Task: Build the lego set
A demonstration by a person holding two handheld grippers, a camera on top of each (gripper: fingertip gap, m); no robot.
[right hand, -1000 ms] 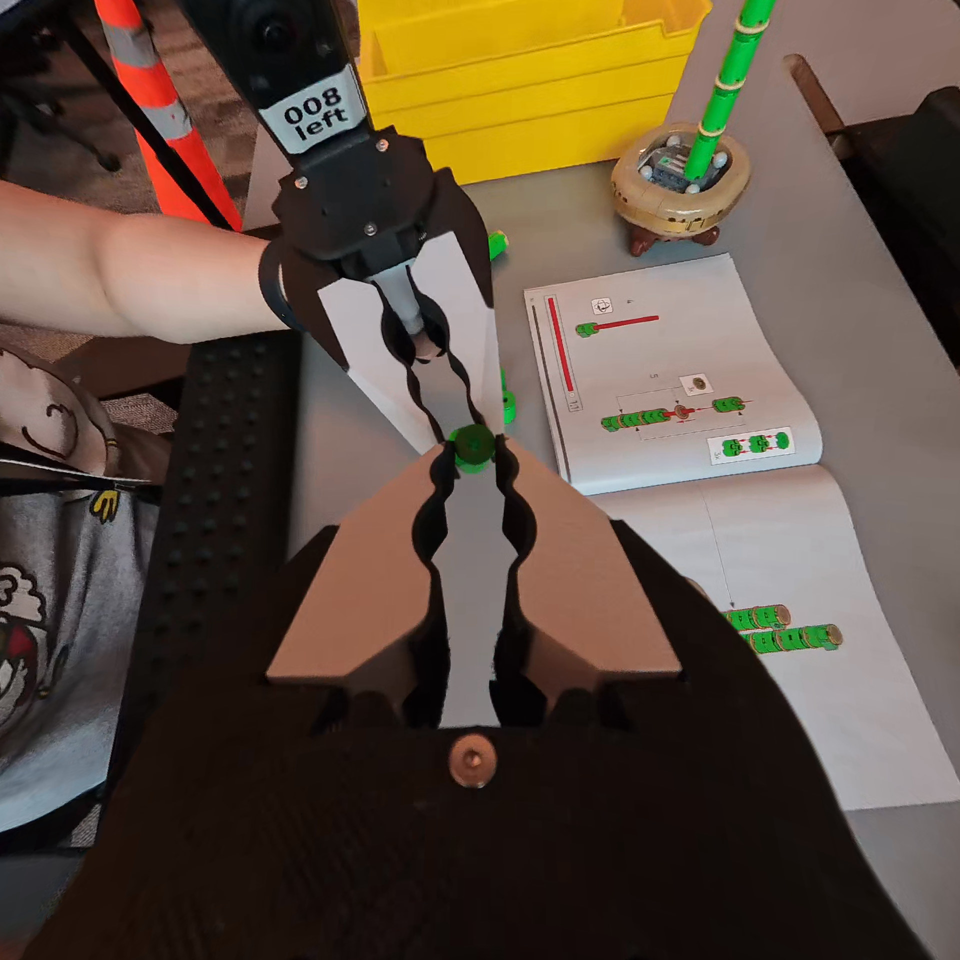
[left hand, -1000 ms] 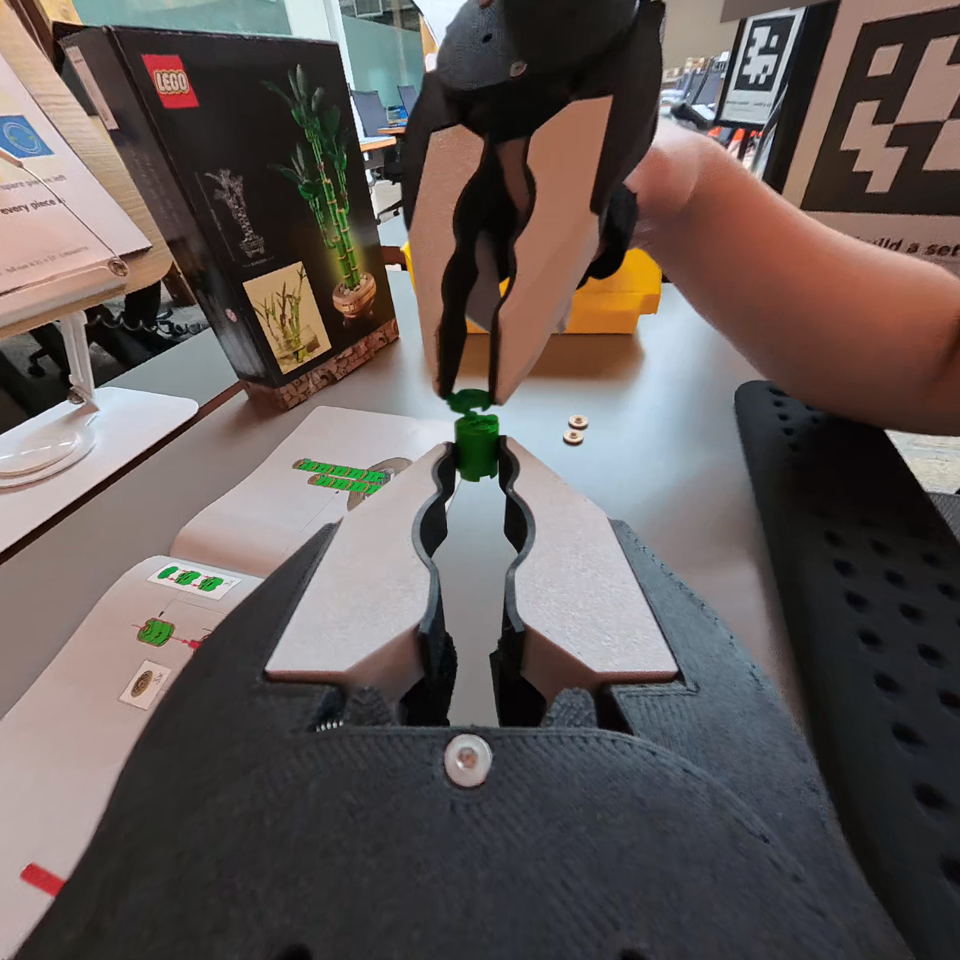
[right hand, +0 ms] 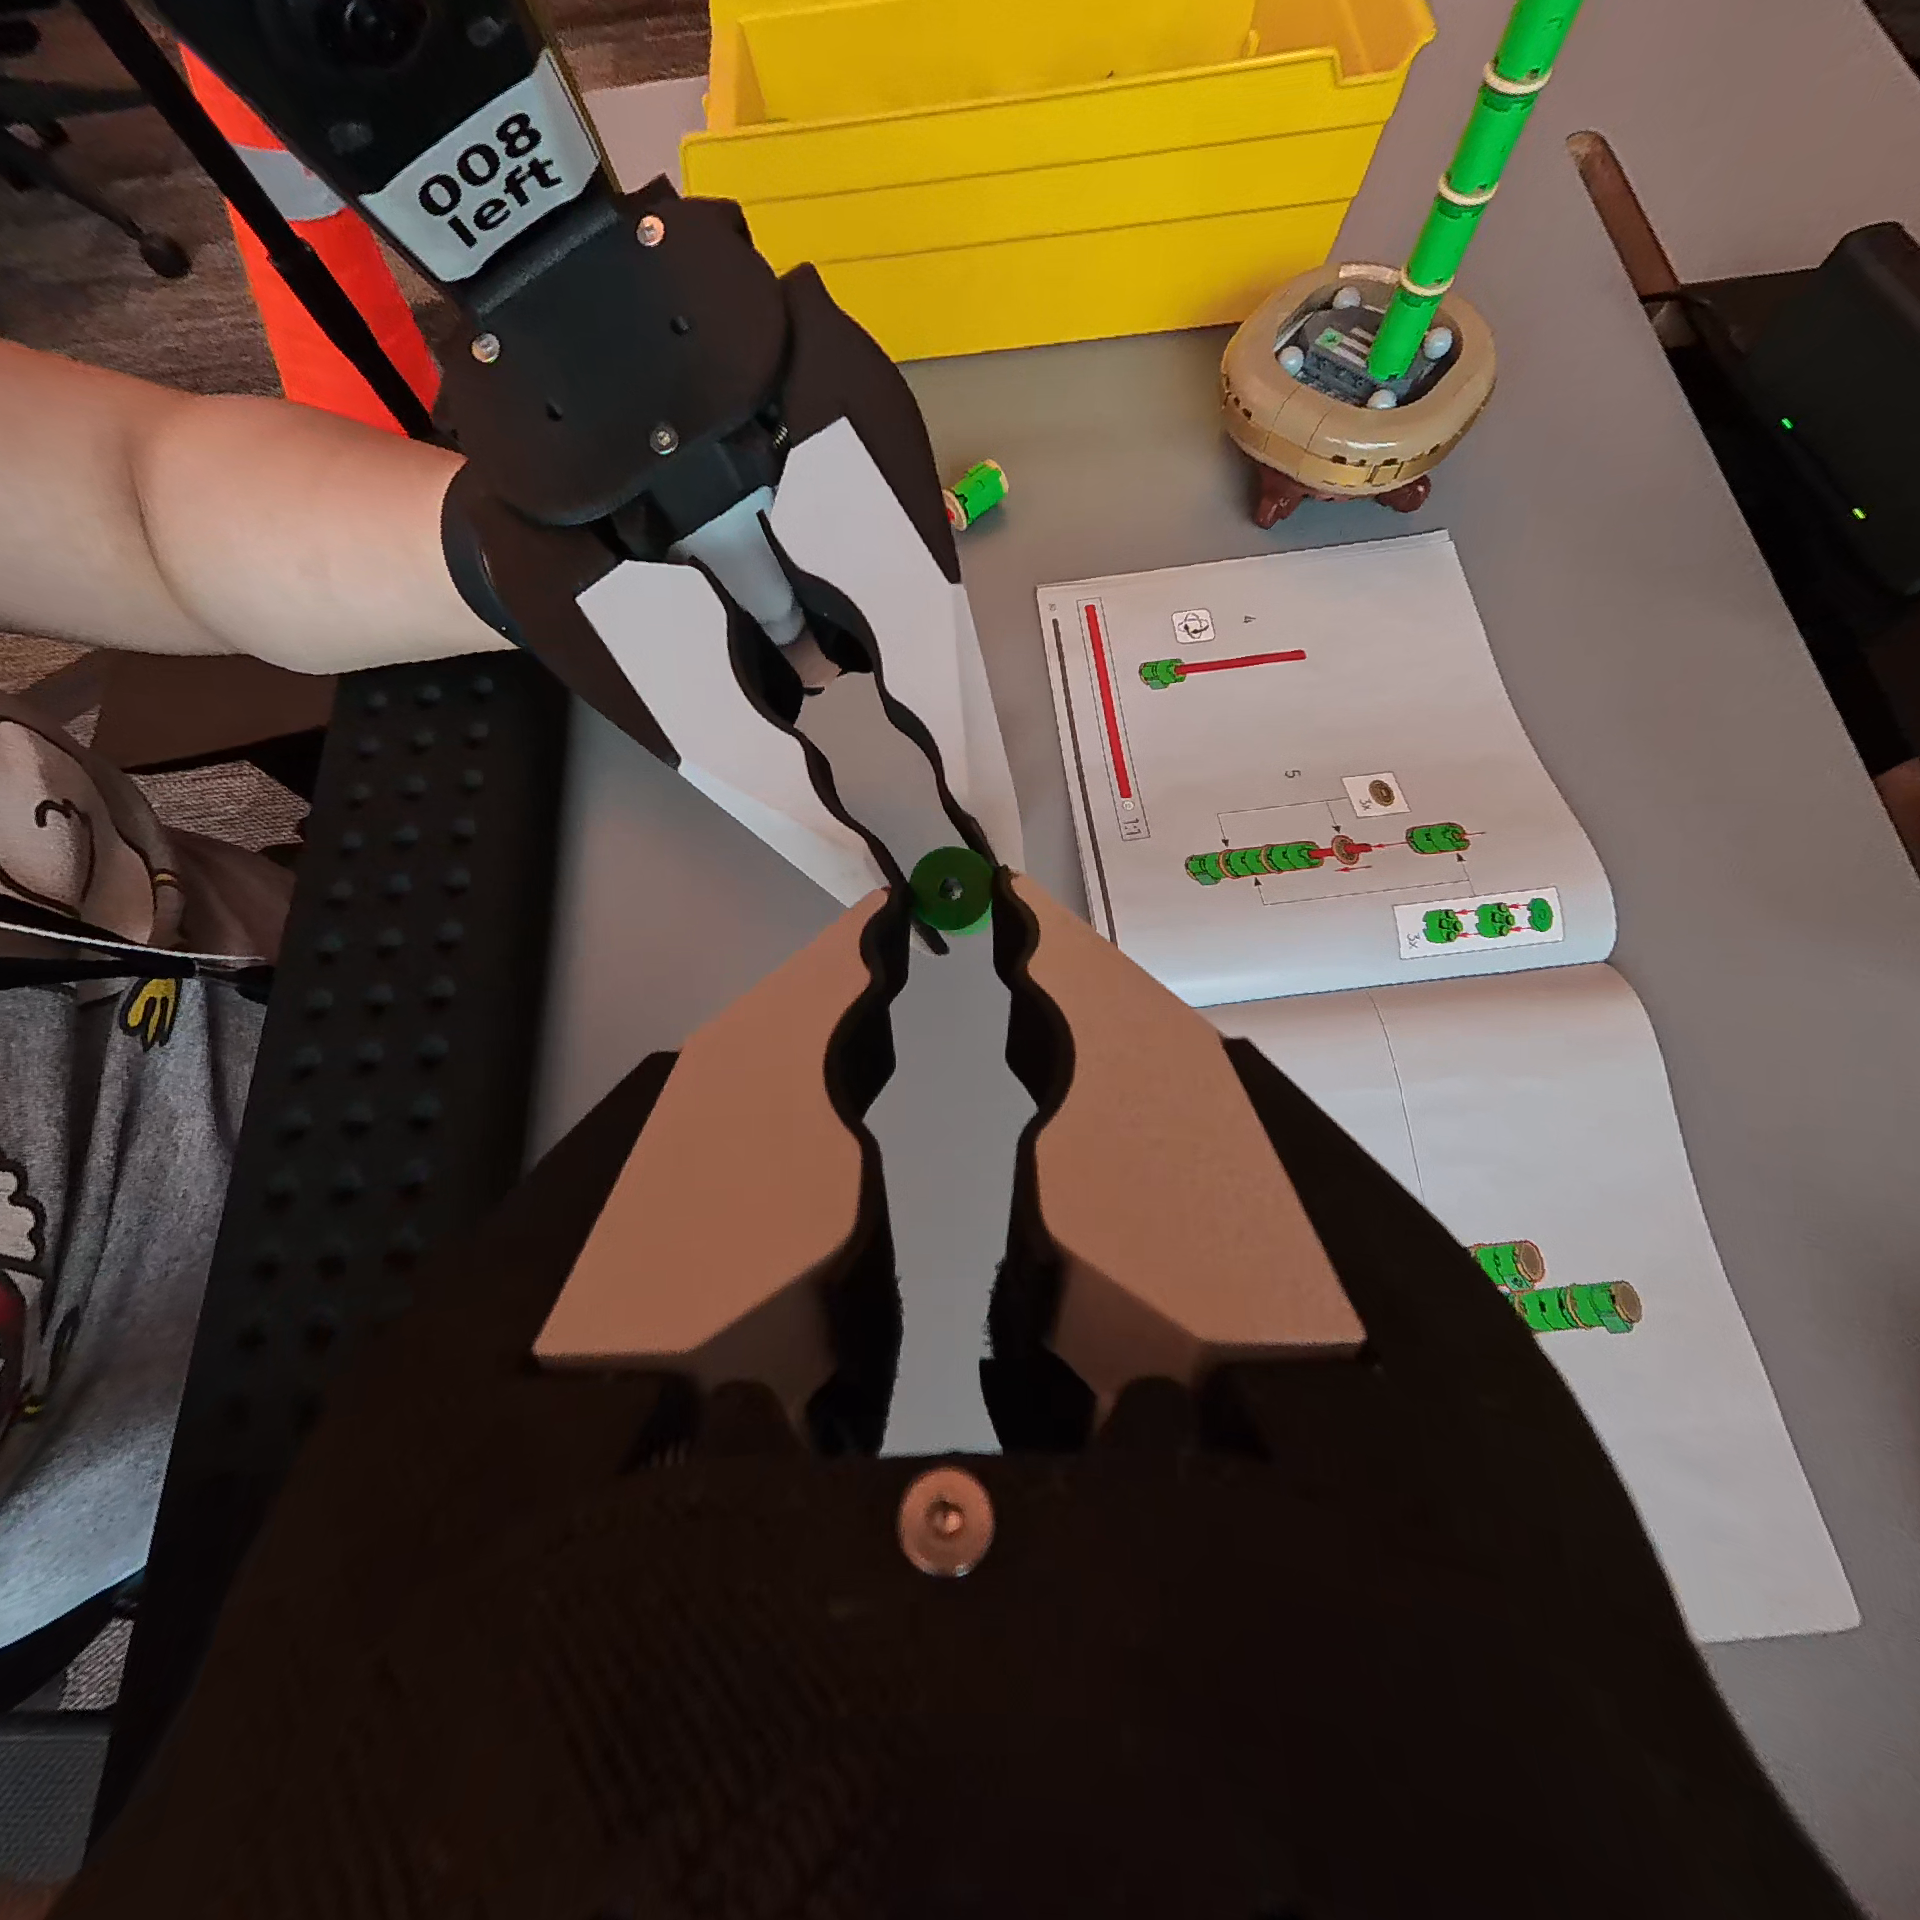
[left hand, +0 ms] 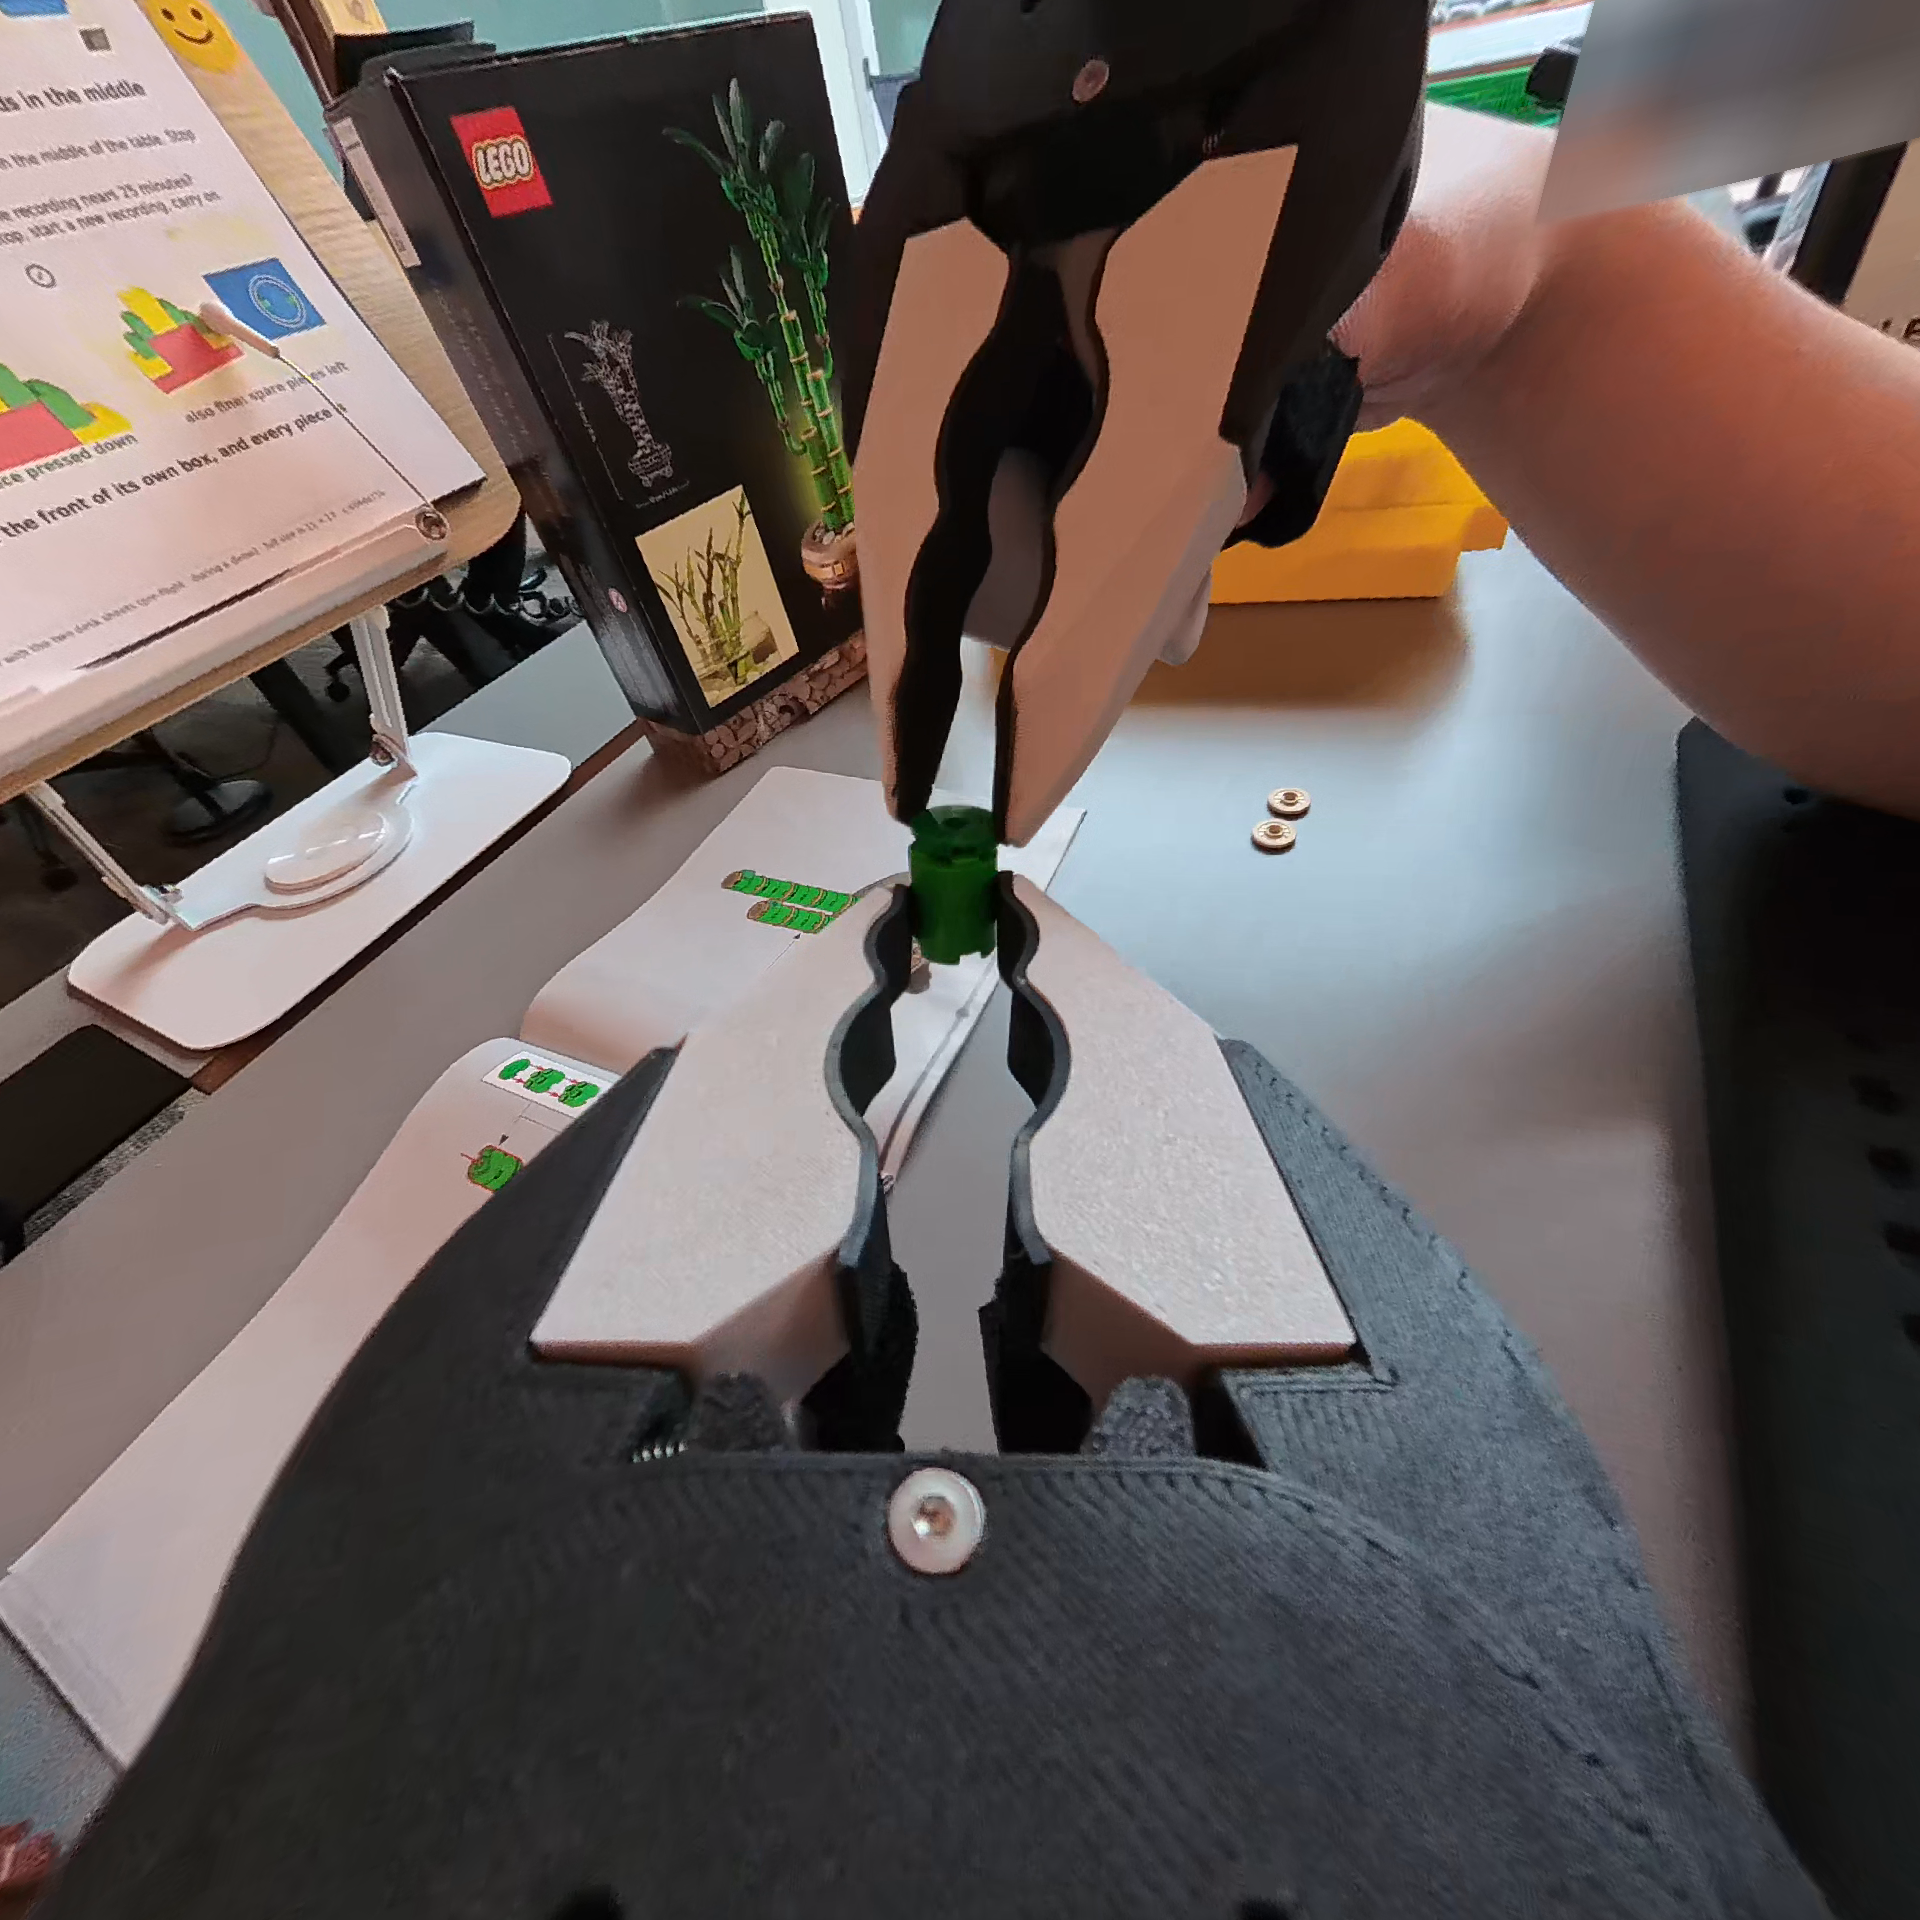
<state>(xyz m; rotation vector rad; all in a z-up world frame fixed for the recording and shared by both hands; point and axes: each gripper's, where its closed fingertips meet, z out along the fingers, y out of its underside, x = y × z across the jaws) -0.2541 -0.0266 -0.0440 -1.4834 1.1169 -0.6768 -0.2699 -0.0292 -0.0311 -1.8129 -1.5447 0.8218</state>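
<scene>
A grey table (right hand: 1299,488) carries the work, with an office dimly visible behind it in the left wrist view. At the far left of that view a printed sheet on a white stand (left hand: 187,343) is propped, and next to it the set's black box (left hand: 644,395) stands upright at the table's edge. The open instruction booklet (right hand: 1351,790) lies flat below the tools, and further right two small tan rings (left hand: 1280,819) rest on the bare surface, just beside each other. In the right wrist view a yellow bin (right hand: 1039,208) sits at the far edge, a short green segment (right hand: 977,494) lies loose in front of it, and to the right a tan pot with one tall green stalk (right hand: 1361,374) is already built.

The step in hand appears to be the joining of two round green pieces into a stalk segment. The left gripper (left hand: 951,914) is closed narrowly on the lower green cylinder (left hand: 951,909), held clear above the booklet. The right gripper (right hand: 951,899) comes at it from above, its tips pinched on the upper green round piece (left hand: 954,831), which sits on top of the cylinder (whether fully seated cannot be told from either view).

A firm, straight press along the shared axis is probably called for next, with the lower grip kept steady so the pieces do not twist apart. After that, one of the tan rings would likely be wanted.
</scene>
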